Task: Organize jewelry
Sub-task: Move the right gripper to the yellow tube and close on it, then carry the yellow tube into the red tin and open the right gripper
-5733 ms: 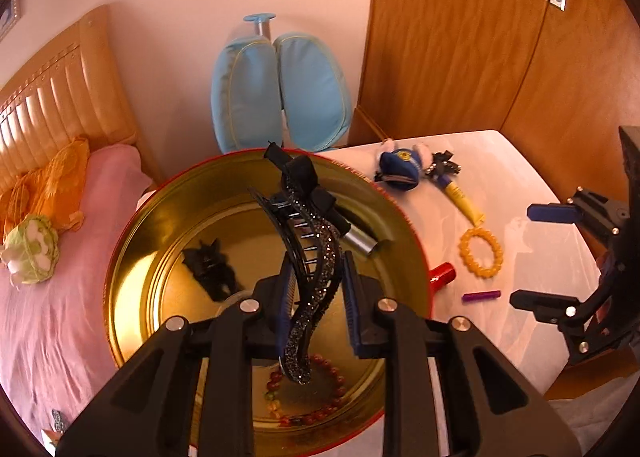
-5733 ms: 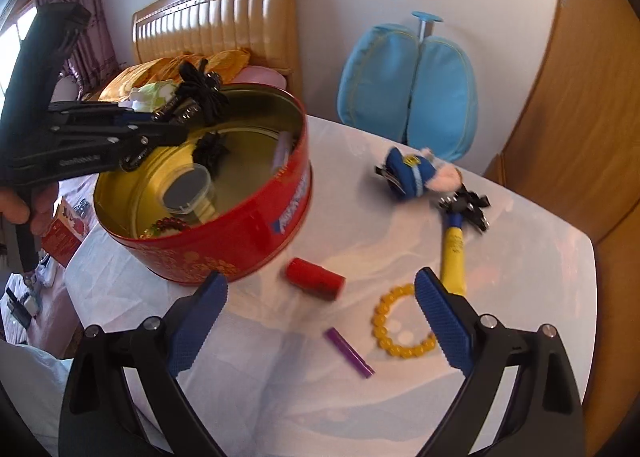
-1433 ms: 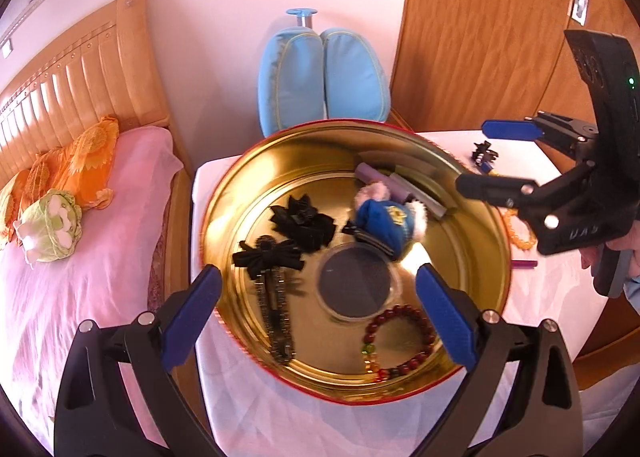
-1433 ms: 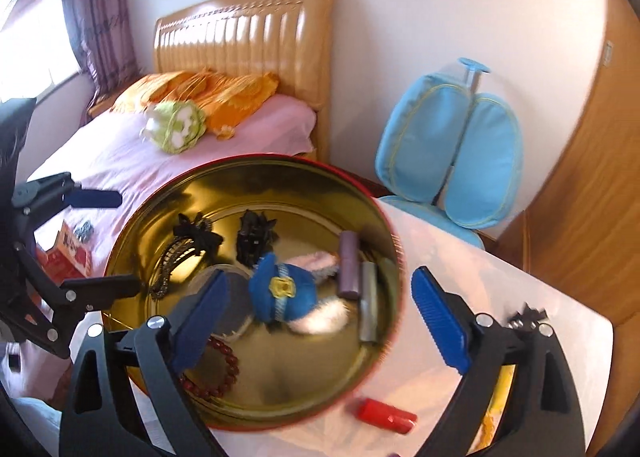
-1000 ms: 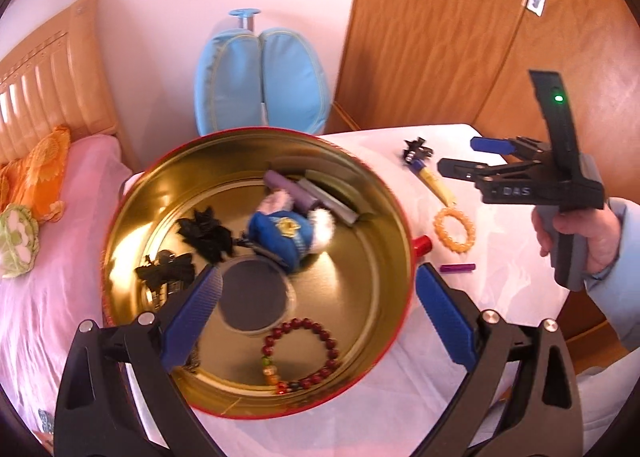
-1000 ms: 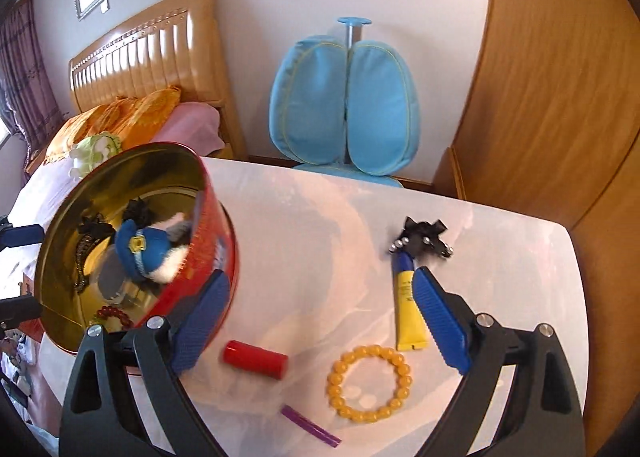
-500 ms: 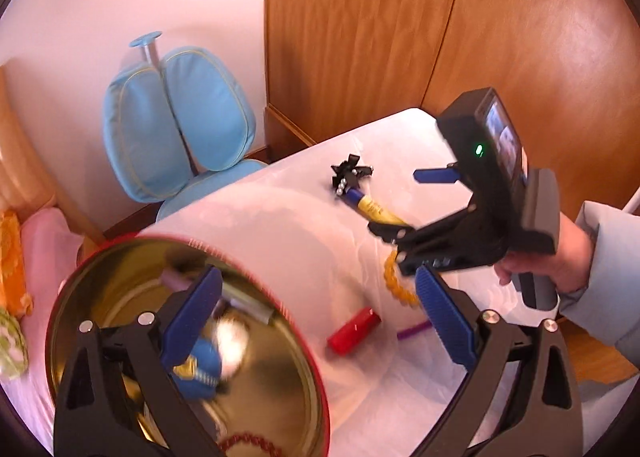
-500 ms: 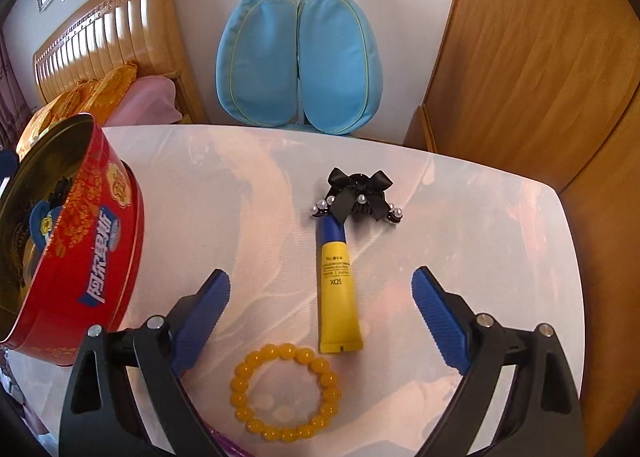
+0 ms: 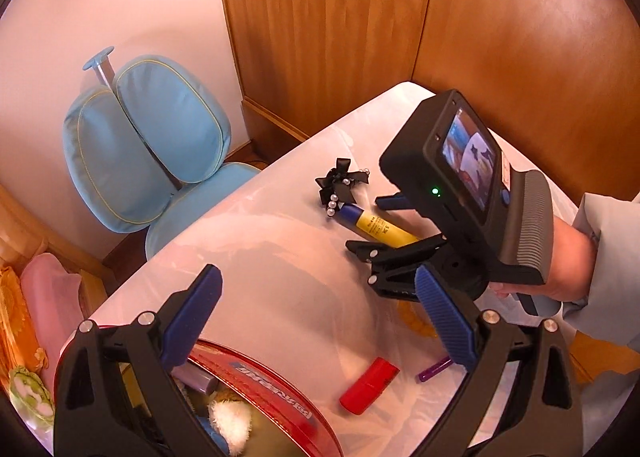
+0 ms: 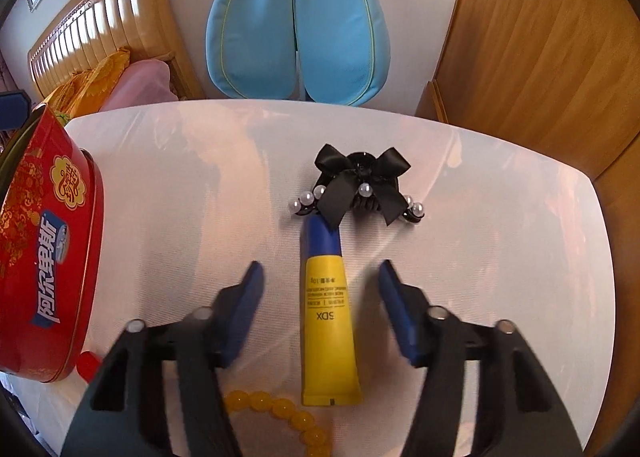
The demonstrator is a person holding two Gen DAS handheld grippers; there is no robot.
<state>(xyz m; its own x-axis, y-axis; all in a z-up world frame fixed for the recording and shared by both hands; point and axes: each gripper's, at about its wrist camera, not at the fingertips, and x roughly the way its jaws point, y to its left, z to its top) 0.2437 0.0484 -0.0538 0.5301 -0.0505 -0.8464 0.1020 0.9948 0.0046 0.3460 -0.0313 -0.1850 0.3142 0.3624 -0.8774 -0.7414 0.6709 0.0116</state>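
Right wrist view: the yellow tube [image 10: 326, 321] is seen lengthwise between the open, empty right tool [image 10: 320, 309], cap pointing far; the left tool [image 9: 316, 321], also open, is farther off.

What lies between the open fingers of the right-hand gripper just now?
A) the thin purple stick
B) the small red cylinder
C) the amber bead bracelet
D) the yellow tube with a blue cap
D: in the right wrist view, the yellow tube with a blue cap lies lengthwise between the spread fingers of the right gripper, untouched.

Both wrist views look down at the yellow tube [image 9: 380, 228] [image 10: 327, 321].
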